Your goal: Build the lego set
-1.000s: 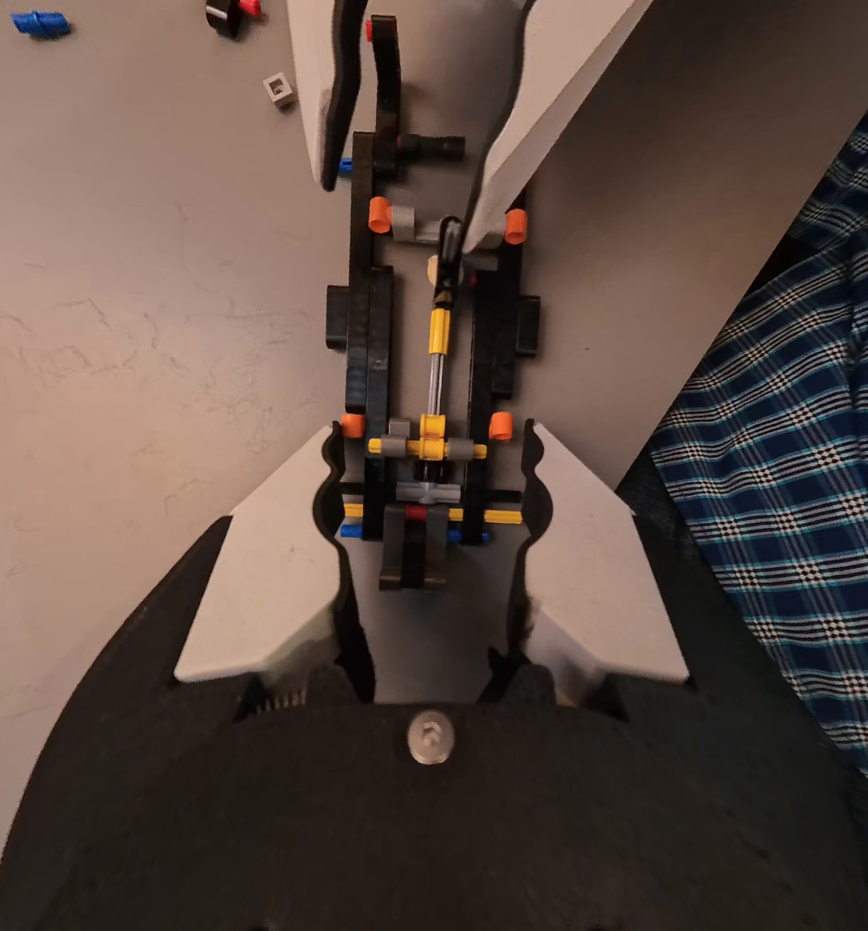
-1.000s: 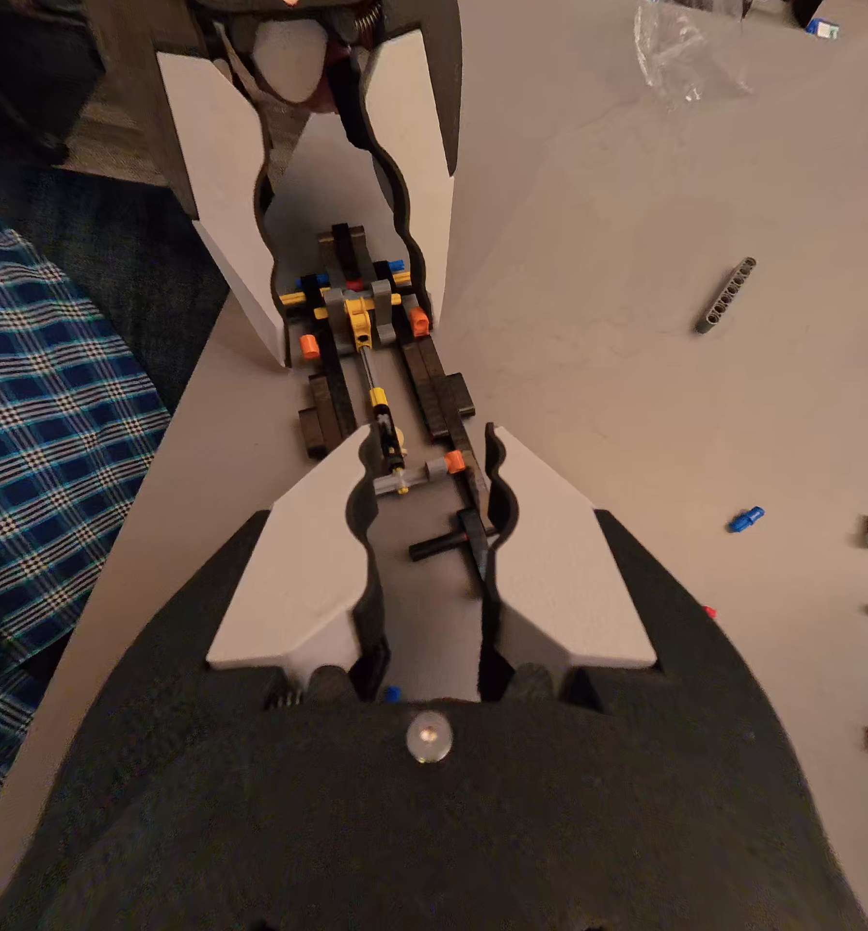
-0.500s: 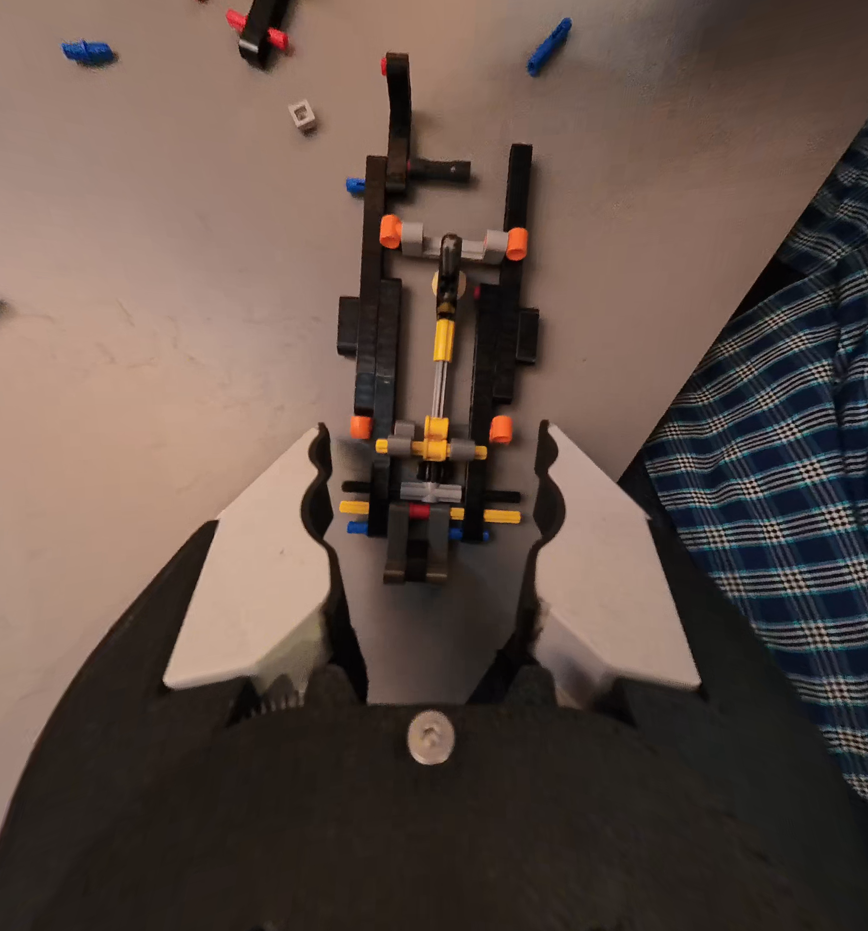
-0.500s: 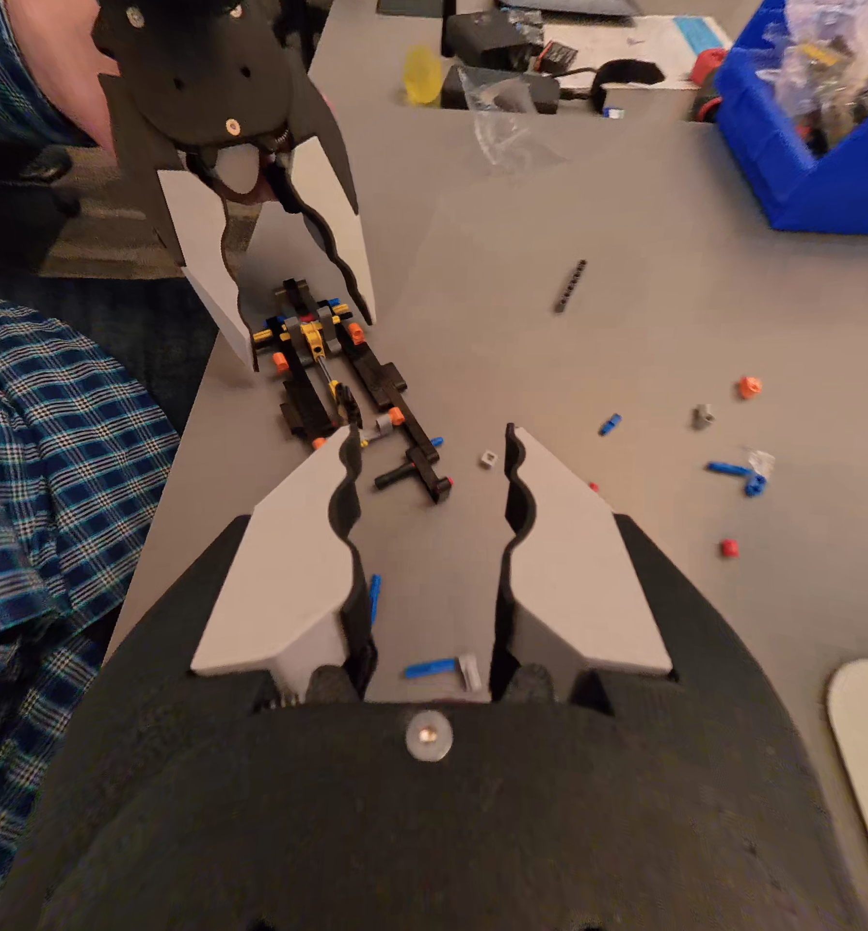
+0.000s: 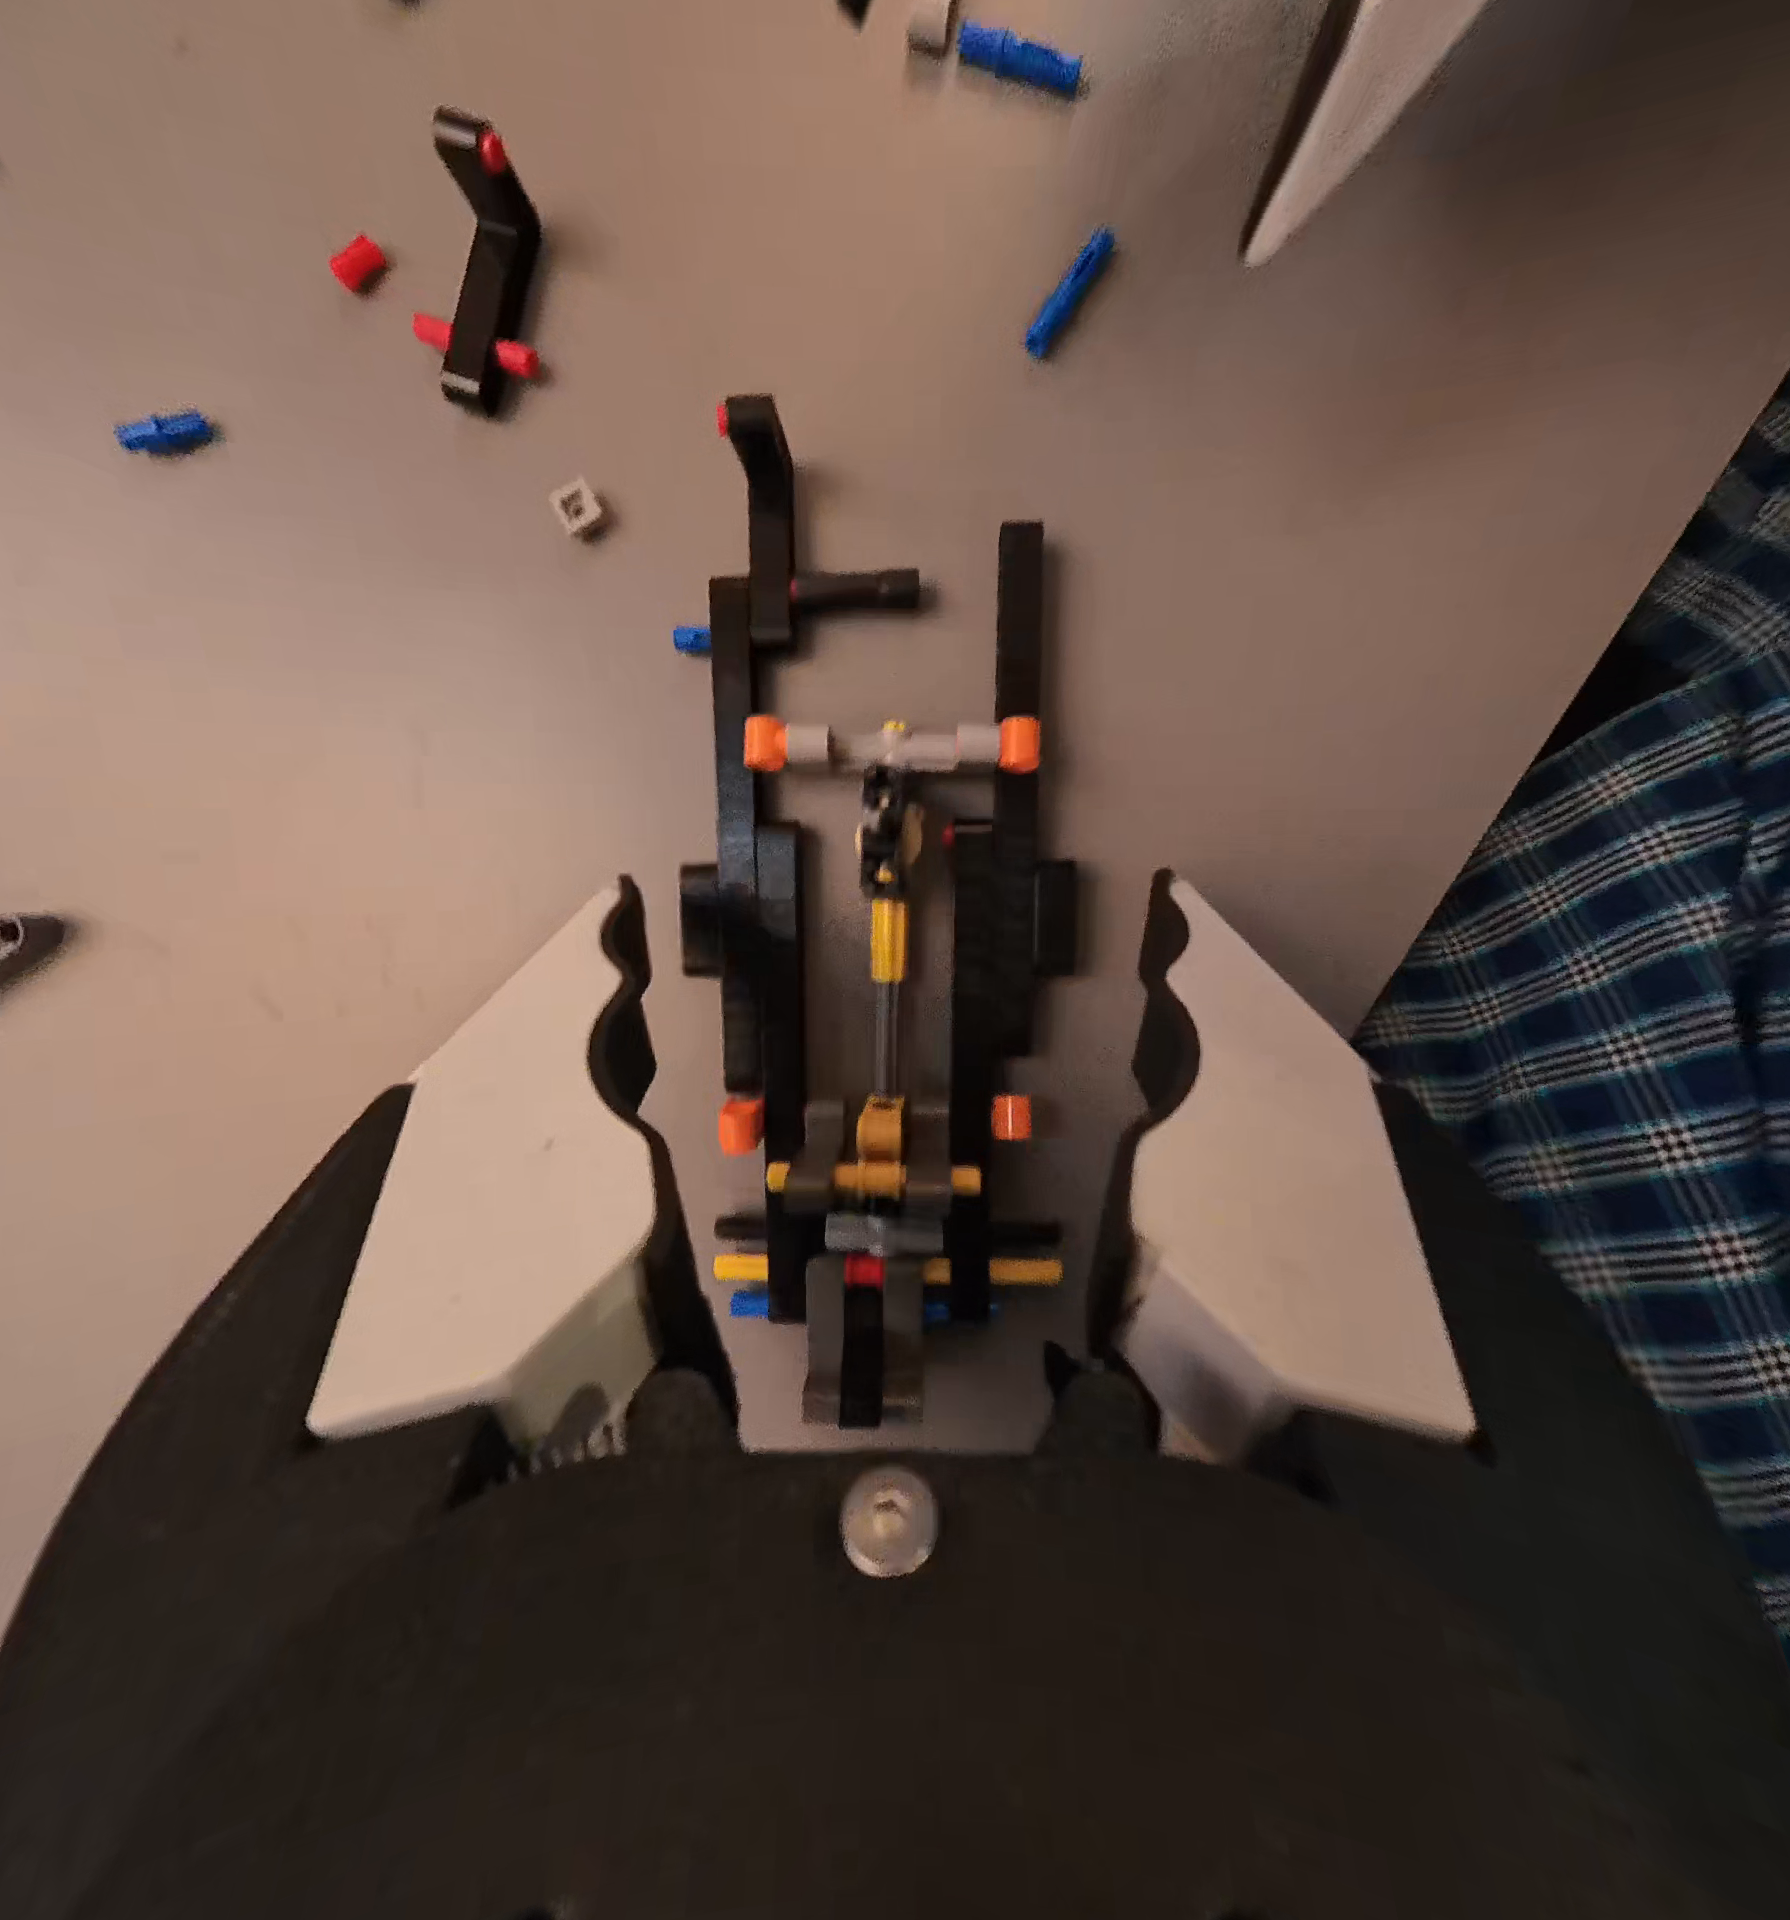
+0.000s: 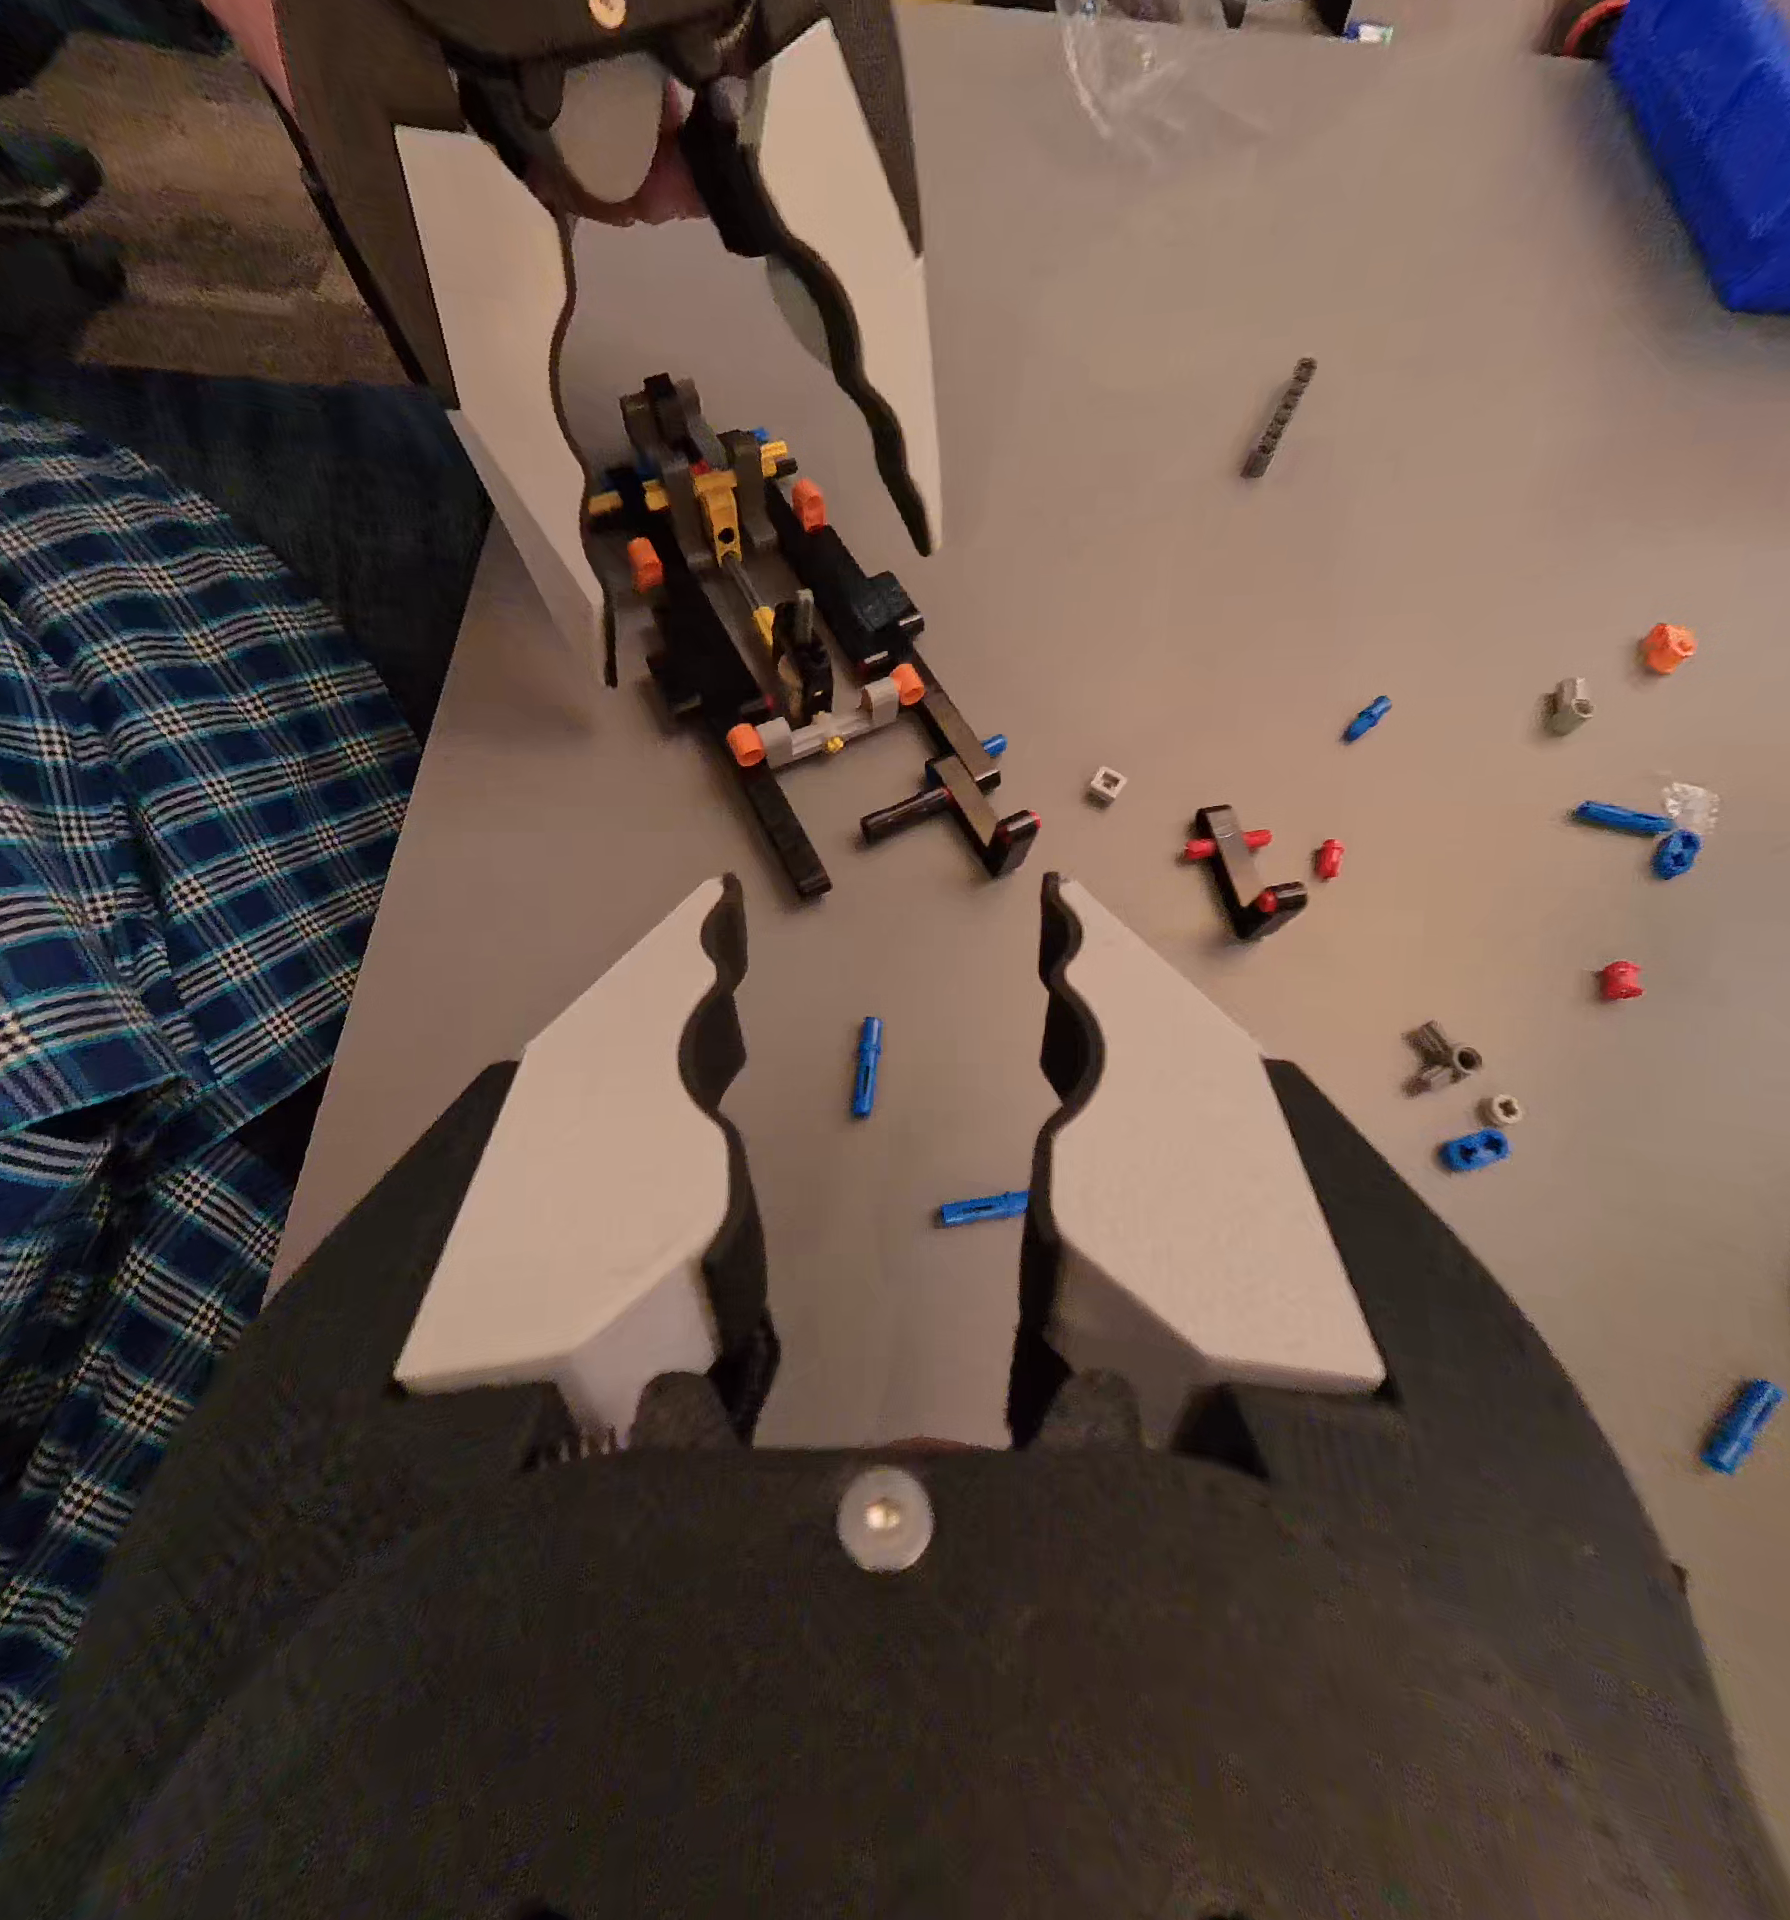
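Observation:
The lego assembly (image 5: 1018,644) is a long black frame with orange bushes, grey connectors and a yellow centre rod, lying flat on the grey table (image 5: 247,727). My left gripper (image 5: 893,894) is open. Its fingers stand either side of the frame's near end with a gap on each side. In the right wrist view the assembly (image 6: 870,608) lies ahead at upper left, with the left gripper (image 6: 766,613) over its far end. My right gripper (image 6: 889,888) is open and empty, just short of the frame's two black beam ends. A blue pin (image 6: 867,1065) lies between its fingers.
Loose parts lie right of the frame: a bent black beam with red pins (image 6: 1244,873), a small grey cube (image 6: 1106,784), blue pins (image 6: 1623,818), a grey beam (image 6: 1277,416). A blue bin (image 6: 1743,156) stands far right. The table edge and a plaid garment (image 6: 143,779) are at left. The grippers' ends are close to 11 centimetres from one another. The small grey cube (image 6: 1106,784) sits 8 centimetres or so from the ends of my left fingers. Look for it in the left wrist view (image 5: 574,517) too.
My right gripper has drawn back off the frame's end and now hangs clear of it. My left gripper's jaws have opened wider and moved further along the frame.

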A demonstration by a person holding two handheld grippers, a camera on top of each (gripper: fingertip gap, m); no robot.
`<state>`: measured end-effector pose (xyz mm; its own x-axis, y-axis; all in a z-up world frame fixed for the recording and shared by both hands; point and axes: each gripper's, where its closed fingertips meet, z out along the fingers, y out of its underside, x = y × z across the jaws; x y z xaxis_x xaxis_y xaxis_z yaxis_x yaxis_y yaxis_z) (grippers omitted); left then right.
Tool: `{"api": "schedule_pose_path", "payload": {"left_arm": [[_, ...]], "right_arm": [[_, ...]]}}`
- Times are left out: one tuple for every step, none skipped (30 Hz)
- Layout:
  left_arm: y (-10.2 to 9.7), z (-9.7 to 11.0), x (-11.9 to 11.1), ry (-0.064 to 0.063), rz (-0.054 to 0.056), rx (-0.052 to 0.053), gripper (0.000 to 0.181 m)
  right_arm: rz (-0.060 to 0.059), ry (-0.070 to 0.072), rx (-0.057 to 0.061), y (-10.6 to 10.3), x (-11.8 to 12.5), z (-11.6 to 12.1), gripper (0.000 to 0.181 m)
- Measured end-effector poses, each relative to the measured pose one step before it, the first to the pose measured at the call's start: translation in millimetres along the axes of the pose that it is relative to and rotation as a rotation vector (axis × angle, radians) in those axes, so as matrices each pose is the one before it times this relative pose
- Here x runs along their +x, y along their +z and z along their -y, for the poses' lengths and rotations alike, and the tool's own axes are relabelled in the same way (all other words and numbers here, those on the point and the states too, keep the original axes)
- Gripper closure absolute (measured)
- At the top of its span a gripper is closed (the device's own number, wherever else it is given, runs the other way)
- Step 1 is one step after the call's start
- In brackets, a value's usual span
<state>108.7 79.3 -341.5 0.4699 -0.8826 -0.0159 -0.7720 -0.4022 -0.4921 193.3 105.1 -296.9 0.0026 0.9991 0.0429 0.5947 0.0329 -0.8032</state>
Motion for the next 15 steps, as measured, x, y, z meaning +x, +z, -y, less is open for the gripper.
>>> {"api": "schedule_pose_path", "payload": {"left_arm": [[2.14, 4.54, 0.86, 0.0023, -0.0037, -0.0054, 0.088], [3.14, 3.44, 0.98, 0.0021, -0.0041, -0.0118, 0.089], [3.81, 1.84, -0.03, 0.0025, 0.0006, -0.0206, 0.089], [4.17, 0.47, -0.47, 0.0066, 0.0029, -0.0257, 0.089], [4.56, -1.23, -0.25, 0.0047, 0.0005, -0.033, 0.089], [4.07, -1.23, -0.87, 0.0031, 0.0037, -0.029, 0.09], [2.98, 1.02, 1.11, 0.0002, -0.0097, -0.0099, 0.091], [1.14, 2.91, 1.41, -0.0144, -0.0154, 0.0064, 0.095], [0.46, 1.43, -1.45, -0.0039, 0.006, -0.0005, 0.097], [-0.17, 0.29, 0.03, 0.0011, -0.0019, -0.005, 0.099], [-0.99, 0.27, 0.01, 0.0065, -0.0021, -0.0016, 0.109], [-0.79, -0.04, -0.06, 0.0028, -0.0023, -0.0013, 0.116], [-0.07, -0.22, -0.5, 0.0019, 0.002, 0.0011, 0.116], [-0.17, -0.08, -0.03, 0.0027, -0.0005, 0.0051, 0.116], [-0.18, -0.07, 0.3, 0.0028, -0.001, 0.0046, 0.116]], "right_arm": [[0.0034, 0.0027, 0.0039, 1.01, -1.32, -0.61, 0.126], [0.0024, 0.0054, 0.0067, 0.19, -0.55, -0.39, 0.126], [-0.0008, 0.0055, 0.0063, -0.37, 0.41, -0.72, 0.127], [-0.0027, 0.0053, 0.0061, -0.93, 1.2, -1.02, 0.127], [-0.0024, 0.0057, 0.0078, -1.2, 1.36, -0.91, 0.127], [-0.0014, 0.0067, 0.0094, -1.56, 1.57, -0.87, 0.128], [-0.0022, 0.0071, 0.0089, -1.64, 1.87, -1.06, 0.128], [-0.0043, 0.0064, 0.0079, -1.69, 2.23, -1.38, 0.129], [-0.0038, 0.0055, 0.0085, -1.7, 1.96, -1.4, 0.13], [-0.0017, 0.0057, 0.0103, -1.51, 1.57, -1.07, 0.13], [-0.0002, 0.006, 0.0109, -1.44, 1.36, -1.03, 0.131], [0.0, 0.0045, 0.0107, -1.31, 1.13, -0.57, 0.131], [-0.0006, 0.0024, 0.0105, -1.21, 0.95, -0.26, 0.131], [-0.0007, 0.0012, 0.0088, -1.09, 1.02, -0.1, 0.132], [0.0003, 0.0006, 0.0072, -0.97, 0.71, -0.18, 0.132]]}}
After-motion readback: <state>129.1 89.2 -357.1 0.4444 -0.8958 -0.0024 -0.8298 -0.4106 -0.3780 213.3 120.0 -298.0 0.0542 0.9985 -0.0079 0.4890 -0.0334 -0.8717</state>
